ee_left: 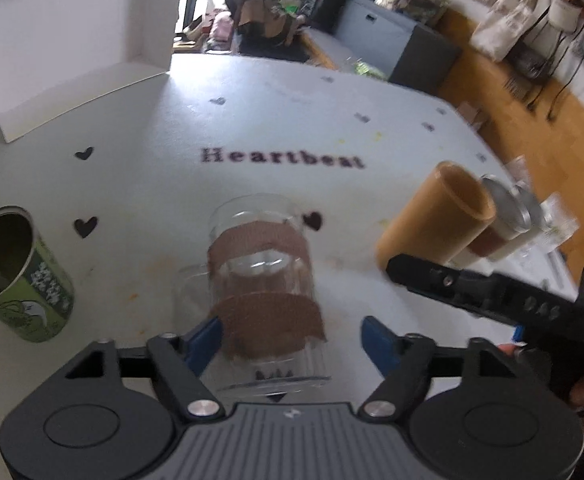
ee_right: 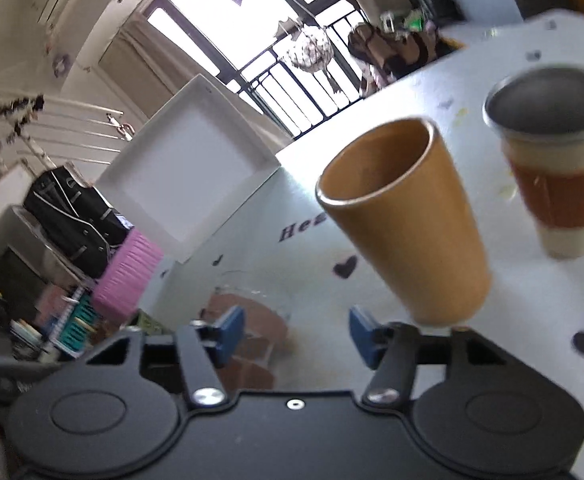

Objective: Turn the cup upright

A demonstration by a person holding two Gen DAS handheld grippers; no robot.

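Glass cup [ee_left: 264, 288] stands upright on the table [ee_left: 164, 184] between the wide-open jaws of the left gripper [ee_left: 292, 340], flip apparently complete; right gripper [ee_right: 298, 336] also wide, empty.

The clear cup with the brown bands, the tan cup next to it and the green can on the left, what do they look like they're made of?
Clear cup: transparent, glossy, probably glass or hard plastic; the table shows through it. Its brown bands look matte, like tape or paper. Tan cup: opaque, smooth, faint sheen, perhaps paper or bamboo. Green can: printed wrap with a pale rim, maybe cardboard or tin.
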